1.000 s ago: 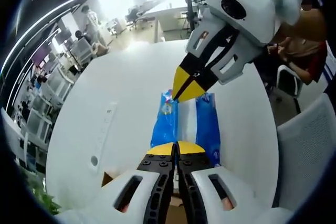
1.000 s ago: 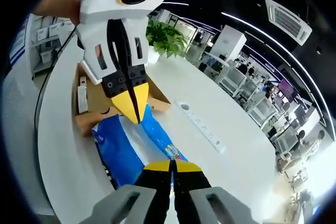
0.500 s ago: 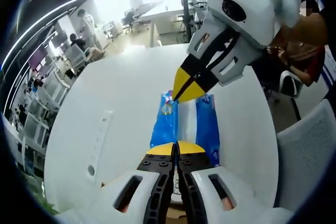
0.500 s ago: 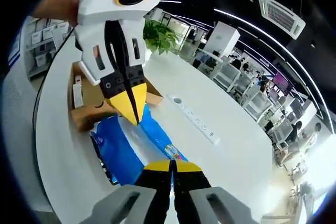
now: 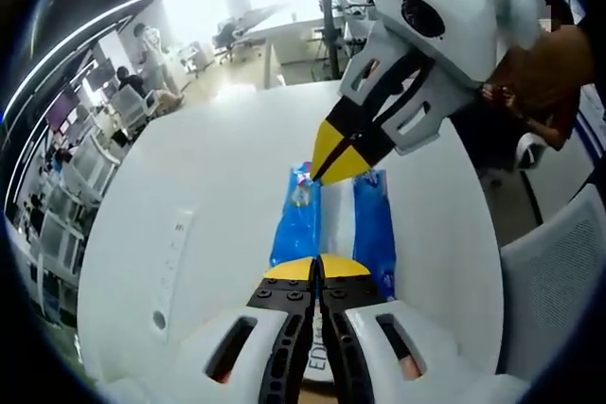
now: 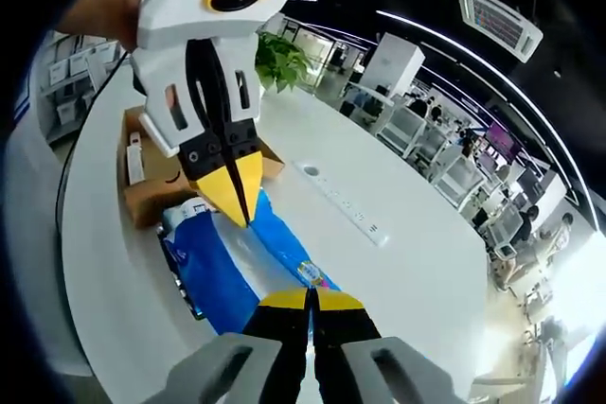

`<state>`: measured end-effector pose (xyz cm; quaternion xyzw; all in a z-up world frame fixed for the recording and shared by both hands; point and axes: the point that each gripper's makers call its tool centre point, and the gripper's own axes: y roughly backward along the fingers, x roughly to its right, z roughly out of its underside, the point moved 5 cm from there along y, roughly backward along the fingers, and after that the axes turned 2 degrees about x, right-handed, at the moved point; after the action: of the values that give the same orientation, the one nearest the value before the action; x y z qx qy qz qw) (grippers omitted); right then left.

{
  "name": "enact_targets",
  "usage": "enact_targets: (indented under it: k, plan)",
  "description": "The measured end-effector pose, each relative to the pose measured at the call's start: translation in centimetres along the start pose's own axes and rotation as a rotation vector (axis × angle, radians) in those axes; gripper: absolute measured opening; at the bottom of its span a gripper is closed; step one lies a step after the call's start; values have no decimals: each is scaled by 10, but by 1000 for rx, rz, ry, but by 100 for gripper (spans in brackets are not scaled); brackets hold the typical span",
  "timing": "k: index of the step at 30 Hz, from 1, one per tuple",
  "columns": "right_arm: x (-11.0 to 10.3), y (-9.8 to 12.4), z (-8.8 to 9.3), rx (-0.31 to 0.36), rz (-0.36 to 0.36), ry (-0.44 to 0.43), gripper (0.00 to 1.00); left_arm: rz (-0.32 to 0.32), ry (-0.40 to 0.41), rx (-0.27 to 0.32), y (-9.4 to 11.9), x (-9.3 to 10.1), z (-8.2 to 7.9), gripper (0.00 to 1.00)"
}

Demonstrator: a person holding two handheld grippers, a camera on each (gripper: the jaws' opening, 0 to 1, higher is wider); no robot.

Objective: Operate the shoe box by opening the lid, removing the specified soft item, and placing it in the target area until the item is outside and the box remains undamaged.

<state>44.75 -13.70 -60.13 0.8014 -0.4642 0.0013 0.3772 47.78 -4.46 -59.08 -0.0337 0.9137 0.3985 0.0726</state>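
Both tongs are clamped on the blue soft pack, one at each end. Looking along your left tongs [image 5: 317, 267], the blue soft pack [image 5: 377, 234] stretches away lengthwise to the right tongs [image 5: 331, 153], above the white table [image 5: 208, 196]. Looking along your right tongs [image 6: 310, 298], the pack runs toward the cardboard shoe box [image 6: 151, 191], clear of it; what remains inside I cannot tell.

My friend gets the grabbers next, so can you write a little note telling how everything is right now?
Left gripper: shut on one end of the blue and white soft pack.
Right gripper: shut on the pack's other end.
The pack hangs between them above the white table.
The cardboard shoe box sits open on the table behind the pack.
Done: lid open, pack out of the box.
Left: set the pack down in the target area and let go.
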Motion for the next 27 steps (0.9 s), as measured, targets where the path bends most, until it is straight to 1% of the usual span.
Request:
enact_targets:
  k: [11, 13, 27]
  plan:
    - [3, -2, 14, -24, 12, -18, 0, 19, 10, 6, -17, 2, 0, 0]
    - [4, -3, 17, -29, 12, -20, 0, 23, 10, 6, -23, 1, 0, 0]
    - [8, -6, 36, -54, 22, -65, 0, 49, 5, 5, -38, 9, -1, 0]
